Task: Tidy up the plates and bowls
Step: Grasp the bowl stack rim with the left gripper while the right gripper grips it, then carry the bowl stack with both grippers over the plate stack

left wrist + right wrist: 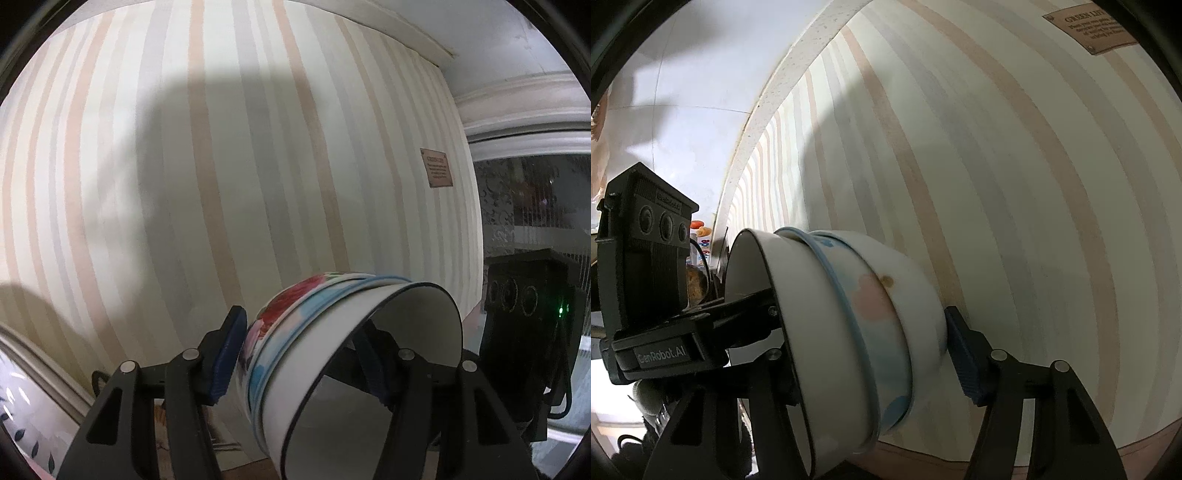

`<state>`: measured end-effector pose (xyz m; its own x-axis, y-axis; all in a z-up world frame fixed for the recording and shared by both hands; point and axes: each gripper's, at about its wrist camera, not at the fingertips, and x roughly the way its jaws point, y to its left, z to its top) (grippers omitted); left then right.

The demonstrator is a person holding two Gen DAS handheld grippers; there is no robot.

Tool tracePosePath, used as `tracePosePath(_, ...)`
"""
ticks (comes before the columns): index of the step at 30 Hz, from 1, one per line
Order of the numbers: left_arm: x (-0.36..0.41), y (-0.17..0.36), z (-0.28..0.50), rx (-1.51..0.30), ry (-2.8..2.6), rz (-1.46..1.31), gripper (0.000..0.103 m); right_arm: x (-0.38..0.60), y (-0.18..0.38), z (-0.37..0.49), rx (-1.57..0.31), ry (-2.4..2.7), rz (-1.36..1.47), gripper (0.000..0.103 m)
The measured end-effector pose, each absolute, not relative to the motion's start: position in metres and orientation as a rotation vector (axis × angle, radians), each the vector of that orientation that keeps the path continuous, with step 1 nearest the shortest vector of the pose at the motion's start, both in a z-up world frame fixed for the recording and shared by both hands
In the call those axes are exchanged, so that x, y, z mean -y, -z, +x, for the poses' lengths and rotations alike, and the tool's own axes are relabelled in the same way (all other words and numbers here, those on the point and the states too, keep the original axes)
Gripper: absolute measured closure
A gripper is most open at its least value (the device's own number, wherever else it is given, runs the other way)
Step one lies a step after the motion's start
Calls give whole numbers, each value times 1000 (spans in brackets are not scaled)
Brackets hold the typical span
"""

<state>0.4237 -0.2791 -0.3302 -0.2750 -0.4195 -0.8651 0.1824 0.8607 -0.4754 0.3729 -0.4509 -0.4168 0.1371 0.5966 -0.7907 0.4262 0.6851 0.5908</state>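
A nested stack of three bowls is held on its side in the air in front of a striped wall. The innermost bowl is white with a dark rim, the middle one has a blue rim, the outermost has red flowers. My left gripper is shut on the stack, one blue pad against the outer base and one finger inside the mouth. The same stack sits in my right gripper, which is shut on it too, its blue pad against the base.
The striped wallpaper wall fills both views, with a small brown plaque on it. The right gripper's camera body shows at the right of the left wrist view; the left gripper's body shows at the left of the right wrist view.
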Motion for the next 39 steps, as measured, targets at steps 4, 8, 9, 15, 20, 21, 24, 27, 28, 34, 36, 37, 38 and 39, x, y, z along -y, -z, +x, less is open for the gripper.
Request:
tracePosePath(4, 276, 321, 425, -1746, 568, -166, 48, 448, 414, 377, -1489, -159, 912, 38)
tracePosePath(8, 272, 311, 429, -1729, 561, -171, 48, 445, 404, 382, -1478, -177, 912, 38)
tracePosePath(9, 270, 308, 430, -1726, 557, -174, 48, 445, 402, 384, -1478, -179, 911, 38)
tracePosePath(15, 255, 289, 436, -1691, 545, -190, 48, 435, 385, 392, -1466, -203, 893, 38)
tracePosePath(20, 231, 272, 439, -1669, 532, -204, 48, 411, 370, 404, -1462, -235, 874, 38)
tracePosePath(21, 225, 270, 440, -1664, 529, -209, 48, 405, 367, 406, -1461, -242, 868, 38)
tracePosePath(24, 205, 262, 440, -1650, 519, -222, 48, 386, 360, 411, -1459, -258, 852, 38)
tracePosePath(27, 178, 256, 440, -1644, 502, -236, 48, 359, 354, 416, -1459, -276, 834, 38)
tracePosePath(28, 171, 255, 439, -1642, 498, -237, 48, 353, 351, 413, -1459, -281, 832, 38)
tracePosePath(34, 118, 251, 434, -1633, 453, -254, 48, 304, 346, 407, -1474, -331, 812, 38)
tracePosePath(36, 104, 251, 431, -1629, 437, -261, 48, 288, 348, 407, -1481, -346, 804, 38)
tracePosePath(37, 95, 252, 429, -1626, 425, -266, 48, 277, 349, 407, -1488, -359, 800, 38)
tracePosePath(38, 87, 252, 428, -1624, 419, -269, 48, 271, 350, 407, -1491, -366, 797, 38)
tracePosePath(39, 81, 253, 426, -1623, 410, -273, 48, 261, 350, 406, -1497, -376, 791, 38)
